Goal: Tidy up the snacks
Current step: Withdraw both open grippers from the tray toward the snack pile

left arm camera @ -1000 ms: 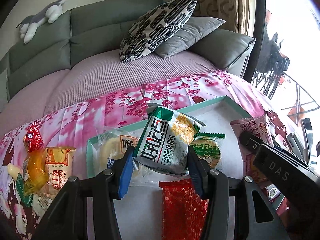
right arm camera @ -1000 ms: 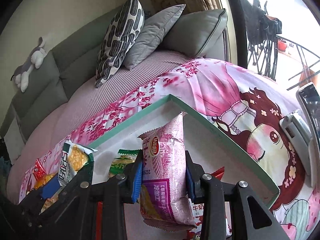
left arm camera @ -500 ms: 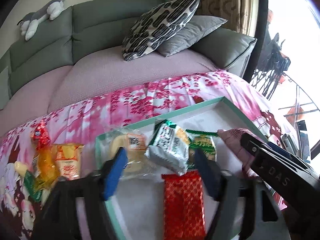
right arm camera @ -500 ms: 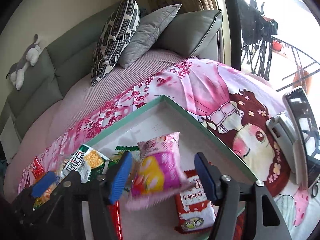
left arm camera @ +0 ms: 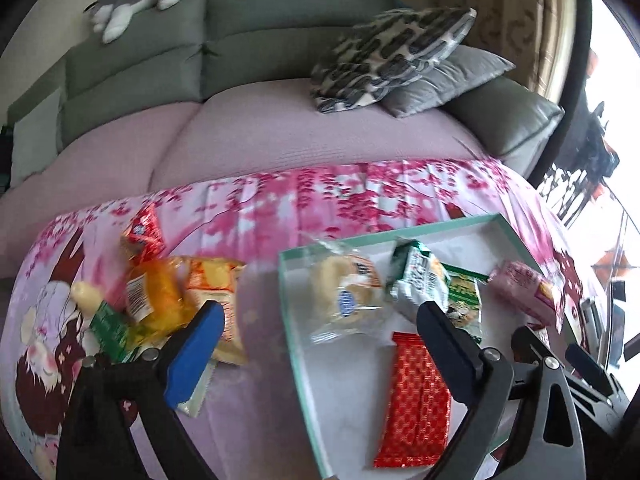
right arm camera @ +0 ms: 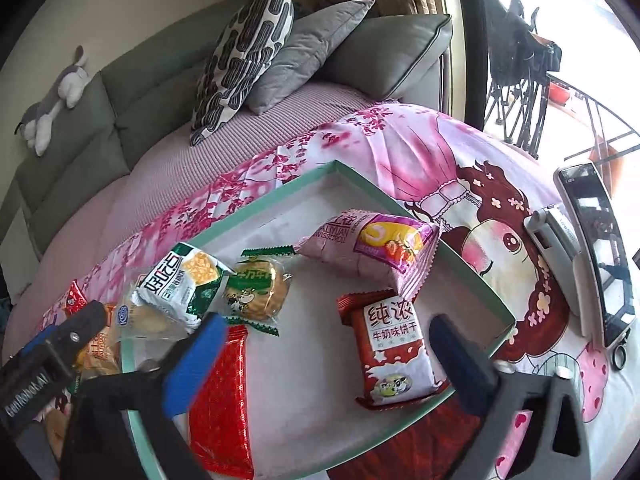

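My left gripper point(left arm camera: 316, 336) and right gripper point(right arm camera: 326, 354) have just opened, fingers empty; green-and-white packet point(left arm camera: 418, 280) at one o'clock in the tray point(left arm camera: 344, 412).

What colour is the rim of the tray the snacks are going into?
Pale green, with a white inside; the tray rim shows best in the right wrist view.

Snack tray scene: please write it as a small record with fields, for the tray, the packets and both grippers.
tray: teal-rimmed tray on the pink floral cloth
in tray: pink packet, green-white packet, red milk-biscuit packet, shiny red packet, round cake, clear-wrapped bun
outside tray: pile of orange and yellow snacks on the cloth
left gripper: open, jaws just opened, nothing between them
right gripper: open, jaws just opened, nothing gripped
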The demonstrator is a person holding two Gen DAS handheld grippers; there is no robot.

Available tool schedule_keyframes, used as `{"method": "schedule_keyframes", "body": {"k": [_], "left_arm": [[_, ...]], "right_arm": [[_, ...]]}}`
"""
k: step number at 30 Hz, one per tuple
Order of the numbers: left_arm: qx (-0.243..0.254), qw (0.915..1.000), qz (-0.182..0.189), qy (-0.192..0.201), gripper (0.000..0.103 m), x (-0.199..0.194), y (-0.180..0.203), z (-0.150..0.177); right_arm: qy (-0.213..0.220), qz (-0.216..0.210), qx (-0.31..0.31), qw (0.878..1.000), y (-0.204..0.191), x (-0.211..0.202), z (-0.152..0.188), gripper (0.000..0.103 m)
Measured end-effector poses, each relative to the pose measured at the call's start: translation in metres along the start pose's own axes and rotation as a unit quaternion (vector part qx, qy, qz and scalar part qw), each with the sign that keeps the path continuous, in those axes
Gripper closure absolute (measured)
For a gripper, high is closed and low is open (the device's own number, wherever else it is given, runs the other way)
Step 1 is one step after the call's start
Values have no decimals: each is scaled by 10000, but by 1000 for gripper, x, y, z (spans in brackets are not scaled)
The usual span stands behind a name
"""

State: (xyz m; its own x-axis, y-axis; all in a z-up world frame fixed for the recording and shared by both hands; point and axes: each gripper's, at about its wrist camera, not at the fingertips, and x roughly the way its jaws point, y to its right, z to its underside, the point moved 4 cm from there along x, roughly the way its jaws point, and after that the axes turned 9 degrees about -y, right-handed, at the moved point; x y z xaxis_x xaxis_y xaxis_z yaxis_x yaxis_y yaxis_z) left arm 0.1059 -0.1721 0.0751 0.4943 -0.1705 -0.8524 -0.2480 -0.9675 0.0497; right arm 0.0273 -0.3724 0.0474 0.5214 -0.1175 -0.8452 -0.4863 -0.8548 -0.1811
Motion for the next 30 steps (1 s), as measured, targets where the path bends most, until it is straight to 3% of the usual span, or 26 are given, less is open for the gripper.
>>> {"method": "schedule_keyframes", "body": {"k": [12,30], "left_arm": [[-471,9988,34,-146,2,-4,-42,9],[-1211,9905,-270,-597,2,0,-150,42]], "right_arm": [[-34,-110,-501,9987,-48,-4,8,0],[-372,-64,-1363,9900,-139,-9,36,0]]}}
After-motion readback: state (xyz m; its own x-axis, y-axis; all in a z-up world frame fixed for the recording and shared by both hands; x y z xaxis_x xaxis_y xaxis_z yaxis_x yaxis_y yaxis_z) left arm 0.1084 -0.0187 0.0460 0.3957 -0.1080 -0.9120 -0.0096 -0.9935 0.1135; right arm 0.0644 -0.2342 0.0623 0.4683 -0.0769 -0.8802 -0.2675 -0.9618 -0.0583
